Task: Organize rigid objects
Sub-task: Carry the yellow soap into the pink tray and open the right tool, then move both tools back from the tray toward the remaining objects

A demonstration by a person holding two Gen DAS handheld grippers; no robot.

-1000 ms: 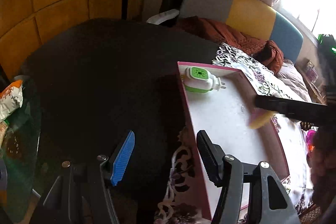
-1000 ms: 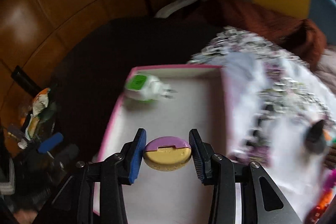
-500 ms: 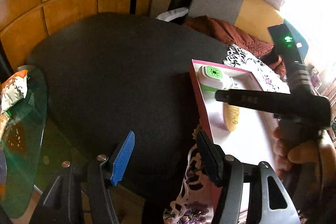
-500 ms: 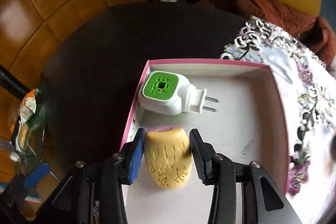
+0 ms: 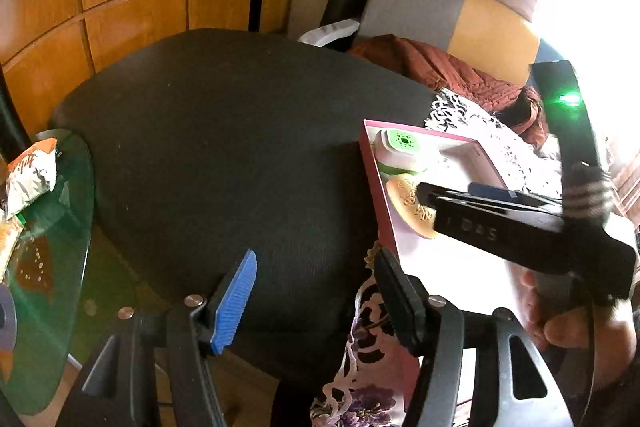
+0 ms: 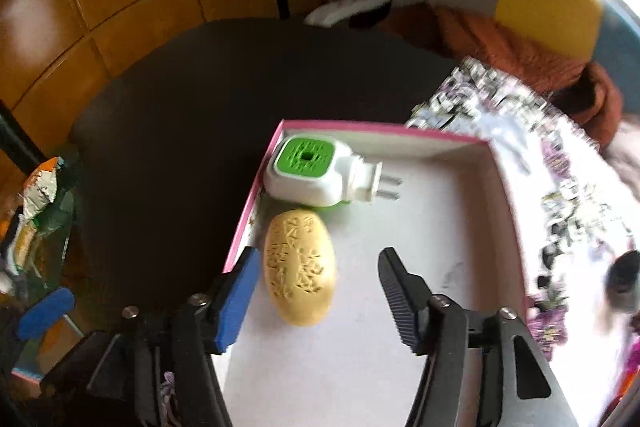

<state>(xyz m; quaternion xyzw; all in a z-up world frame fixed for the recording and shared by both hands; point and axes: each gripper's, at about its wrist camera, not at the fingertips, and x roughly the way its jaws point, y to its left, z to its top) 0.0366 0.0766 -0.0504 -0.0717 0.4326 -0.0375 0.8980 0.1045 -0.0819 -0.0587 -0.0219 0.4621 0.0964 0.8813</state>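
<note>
A pink-rimmed white box (image 6: 256,187) lies on a patterned cloth. Inside it, a yellow oval case (image 6: 300,265) lies flat against the left wall, just below a white and green plug-in device (image 6: 316,173). My right gripper (image 6: 316,291) is open, its jaws on either side of the yellow case, apart from it. In the left wrist view the box (image 5: 374,183), the plug-in device (image 5: 402,147) and the yellow case (image 5: 410,203) show at right, with the right gripper (image 5: 452,195) above the case. My left gripper (image 5: 316,295) is open and empty over the dark table.
A round dark table (image 5: 224,147) fills the middle. A glass side table (image 5: 52,247) with snack packets (image 5: 30,173) stands at left. A sofa with a rust-brown blanket (image 5: 440,71) is behind. A wooden panel wall is at the back left.
My right gripper carried the yellow case into the box, set it down beside the plug-in device and opened. The left gripper stayed open and drew back slightly.
</note>
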